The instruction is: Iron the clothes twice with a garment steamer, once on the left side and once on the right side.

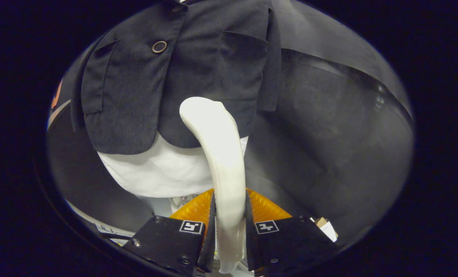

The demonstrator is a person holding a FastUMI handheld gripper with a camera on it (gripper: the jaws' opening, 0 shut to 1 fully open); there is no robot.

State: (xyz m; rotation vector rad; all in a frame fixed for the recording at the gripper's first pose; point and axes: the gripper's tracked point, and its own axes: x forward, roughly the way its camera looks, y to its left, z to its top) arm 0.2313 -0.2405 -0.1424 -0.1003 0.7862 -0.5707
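Observation:
A dark jacket (144, 88) with one round button (159, 46) and two front pockets hangs ahead of me over a white garment (163, 169) that shows below its hem. My gripper (229, 209) is shut on the handle of a white garment steamer (221, 154), both fingers (198, 207) pressing its sides. The steamer curves up and away from the fingers. Its head (198, 109) lies against the lower part of the jacket, on the pocket side to the right of the button line, near the hem.
Dark booth cloth (329, 127) hangs to the right of the jacket, with a paler wall strip (329, 34) above it. A small cardboard-coloured tag or box corner (325, 227) shows beside the right finger. Pale floor markings (106, 229) lie below left.

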